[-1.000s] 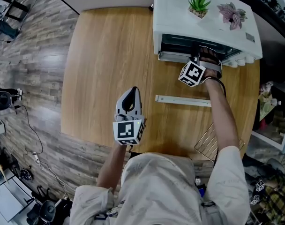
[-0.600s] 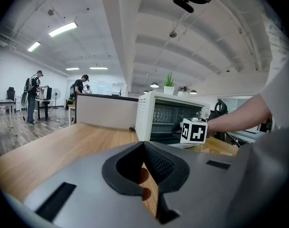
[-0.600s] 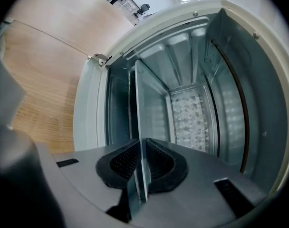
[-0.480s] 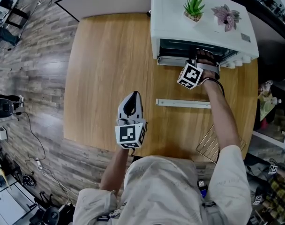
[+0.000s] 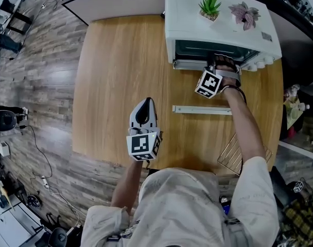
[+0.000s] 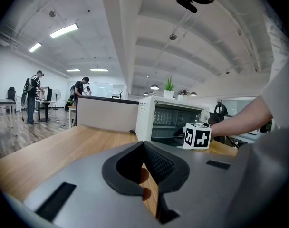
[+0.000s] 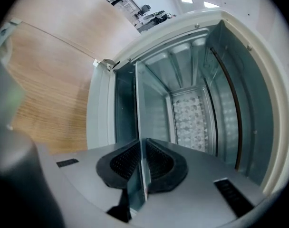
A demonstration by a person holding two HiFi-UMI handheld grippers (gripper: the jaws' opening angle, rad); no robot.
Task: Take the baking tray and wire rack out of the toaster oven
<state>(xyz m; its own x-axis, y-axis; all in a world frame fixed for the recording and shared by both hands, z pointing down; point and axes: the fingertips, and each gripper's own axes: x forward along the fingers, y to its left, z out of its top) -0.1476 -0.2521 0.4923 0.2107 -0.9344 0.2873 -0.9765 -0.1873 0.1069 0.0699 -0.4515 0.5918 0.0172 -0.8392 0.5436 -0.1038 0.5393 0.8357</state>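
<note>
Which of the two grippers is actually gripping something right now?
The right gripper, at the mouth of the toaster oven, pinches the edge of the baking tray; the left gripper is shut on nothing.

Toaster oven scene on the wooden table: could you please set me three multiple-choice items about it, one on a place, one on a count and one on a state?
1. Where does the wire rack lie?
A. On the table, by the person's right arm
B. Inside the oven
C. On top of the oven

2. How many potted plants stand on the toaster oven?
A. One
B. Two
C. Four

3. What is the right tool doing?
A. Hanging open above the table
B. Holding a plant
C. Shut on the edge of the baking tray at the oven's mouth

Answers:
1 A, the head view shows the rack at the table's near right edge.
2 B, a green one and a purple one.
3 C, the right gripper view shows a thin metal sheet clamped between its pads.
</note>
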